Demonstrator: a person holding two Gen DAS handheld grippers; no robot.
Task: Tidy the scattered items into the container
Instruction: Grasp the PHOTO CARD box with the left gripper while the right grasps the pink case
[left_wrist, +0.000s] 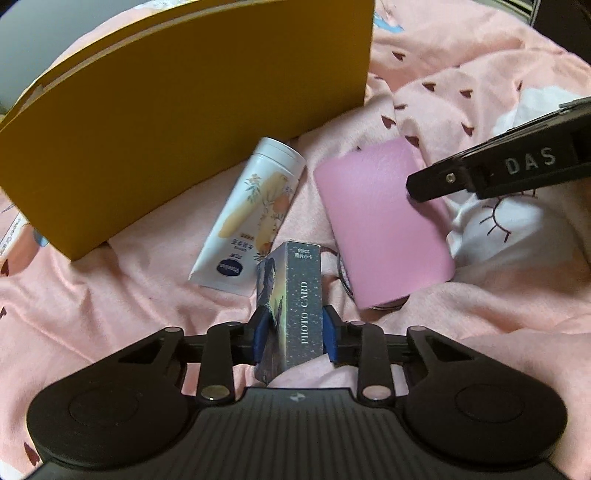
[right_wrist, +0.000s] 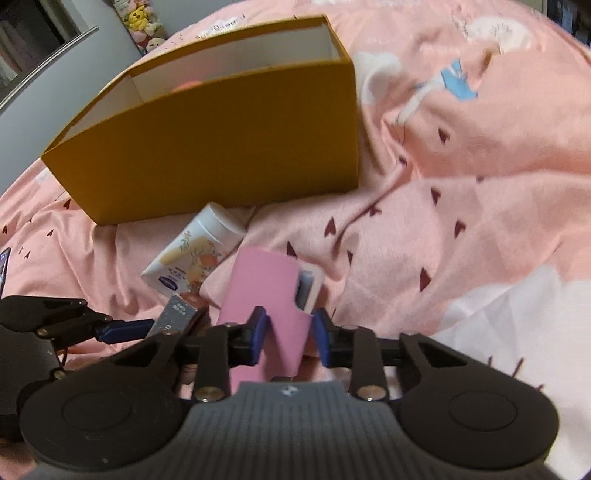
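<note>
Both grippers are loaded at once, which reads like a two-handed pickup so two items go to the box in one trip. The left gripper (left_wrist: 293, 334) has its blue pads pressed on the narrow sides of the card box (left_wrist: 291, 306), marked PHOTO CARD, held on edge and tipped up off the bed (left_wrist: 110, 295); gripping across the thin dimension suits the narrow jaw gap. The right gripper (right_wrist: 290, 338) is nearly closed on the pink case (right_wrist: 266, 314); its left pad presses the case, but whether the right pad touches I cannot tell for sure. The case is tilted up, its far end pointing toward the box; something pale blue shows at a cutout on its right edge, too blurred to name. The tube (left_wrist: 251, 218) lies flat on the bed, untouched, cap end just beside the box's near wall, tail end near the card box. The yellow box (right_wrist: 221, 147) stands open-topped toward the far side of the bed, white inside, with something orange-pink barely visible in it, cannot tell what. A thin ring (left_wrist: 341, 275) peeks from under the case, likely attached to it. Count: one box, one tube, one card box, one pink case, two grippers. My read: two items in hand, tube left to fetch, nothing of these three in the box yet.
</note>
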